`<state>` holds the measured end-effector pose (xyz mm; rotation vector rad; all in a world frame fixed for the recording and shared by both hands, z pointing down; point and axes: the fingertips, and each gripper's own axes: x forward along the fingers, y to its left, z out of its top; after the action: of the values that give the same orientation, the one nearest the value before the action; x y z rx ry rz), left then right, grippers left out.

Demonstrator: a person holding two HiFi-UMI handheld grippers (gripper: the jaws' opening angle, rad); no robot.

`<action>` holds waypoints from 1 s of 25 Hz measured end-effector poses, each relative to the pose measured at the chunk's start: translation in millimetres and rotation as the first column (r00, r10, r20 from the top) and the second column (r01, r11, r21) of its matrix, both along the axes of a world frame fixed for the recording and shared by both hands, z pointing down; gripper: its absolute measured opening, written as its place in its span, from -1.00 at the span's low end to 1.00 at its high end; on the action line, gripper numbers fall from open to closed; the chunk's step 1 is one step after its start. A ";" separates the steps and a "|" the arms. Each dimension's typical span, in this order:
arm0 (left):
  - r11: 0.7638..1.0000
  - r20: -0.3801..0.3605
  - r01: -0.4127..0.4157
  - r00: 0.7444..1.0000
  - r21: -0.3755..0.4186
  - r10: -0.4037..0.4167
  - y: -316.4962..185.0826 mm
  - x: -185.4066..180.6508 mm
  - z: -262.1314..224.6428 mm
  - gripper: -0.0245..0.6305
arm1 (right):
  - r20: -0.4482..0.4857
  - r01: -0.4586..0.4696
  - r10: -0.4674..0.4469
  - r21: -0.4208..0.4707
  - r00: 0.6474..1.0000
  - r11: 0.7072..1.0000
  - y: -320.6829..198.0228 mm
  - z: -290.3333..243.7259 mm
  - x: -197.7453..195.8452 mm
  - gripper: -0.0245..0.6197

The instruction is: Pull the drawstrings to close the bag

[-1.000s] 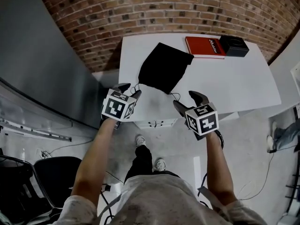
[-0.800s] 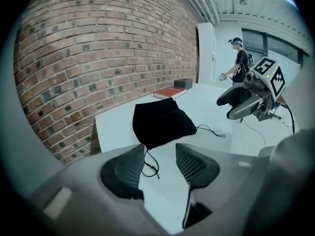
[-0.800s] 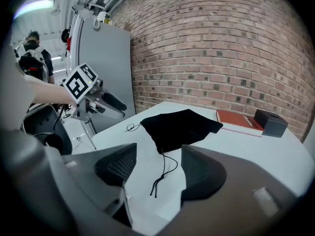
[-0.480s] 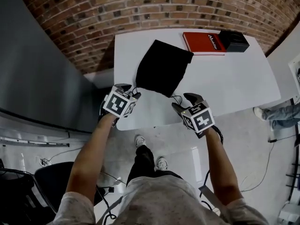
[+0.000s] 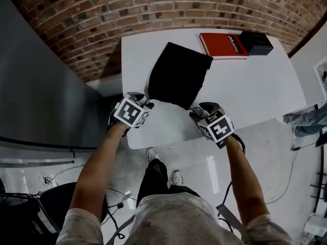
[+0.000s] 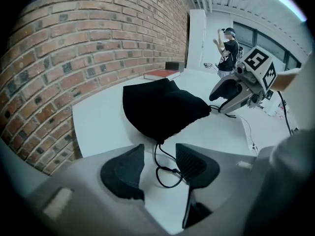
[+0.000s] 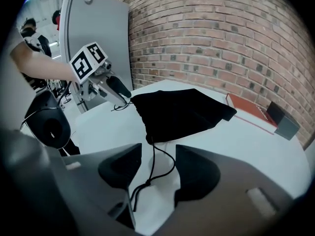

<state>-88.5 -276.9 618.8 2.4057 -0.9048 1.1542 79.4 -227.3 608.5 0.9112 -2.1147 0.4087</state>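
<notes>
A black drawstring bag (image 5: 179, 79) lies flat on the white table (image 5: 255, 91), mouth toward me. My left gripper (image 5: 142, 99) is at the bag's near left corner. Its jaws stand open in the left gripper view (image 6: 160, 151), and the left drawstring loop (image 6: 166, 173) lies on the table between them, untouched. My right gripper (image 5: 200, 110) is at the near right corner. Its jaws (image 7: 158, 151) have just been closing and are still apart, with the right drawstring (image 7: 153, 167) running between the pads, not pinched.
A red book (image 5: 223, 45) and a black box (image 5: 256, 42) lie at the table's far right. A brick wall (image 5: 153, 9) runs behind the table. The near table edge is just under both grippers. A person (image 6: 227, 50) stands far off.
Both grippers have come down and forward to the bag's near corners, over the table's near edge. The right jaws have narrowed around the cord.
</notes>
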 end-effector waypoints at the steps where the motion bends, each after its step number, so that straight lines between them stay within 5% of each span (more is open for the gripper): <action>1: 1.000 0.002 -0.007 1.000 -0.002 0.007 -1.7 0.9 1.5 -0.30 | -0.012 0.010 -0.010 -0.002 1.000 1.000 -2.2 2.2 1.3 -0.25; 12: 0.991 0.032 -0.062 0.997 -0.122 0.066 -3.6 4.7 24.1 -0.30 | -0.083 0.097 -0.102 -0.055 0.991 0.994 -16.4 22.9 3.9 -0.25; 22: 0.990 0.003 -0.043 0.999 -0.136 0.044 -5.2 2.6 24.6 -0.32 | -0.055 0.096 -0.104 -0.132 0.993 0.987 -12.1 25.9 1.3 -0.45; 25: 0.989 0.004 -0.042 0.999 -0.144 0.043 -5.9 -0.1 24.1 -0.47 | -0.048 0.086 -0.093 -0.141 0.994 0.986 -12.0 25.0 1.7 -0.46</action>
<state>-88.5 -282.9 642.9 2.3160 -0.7490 1.2016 81.1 -239.3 633.5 0.7369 -2.0414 0.4727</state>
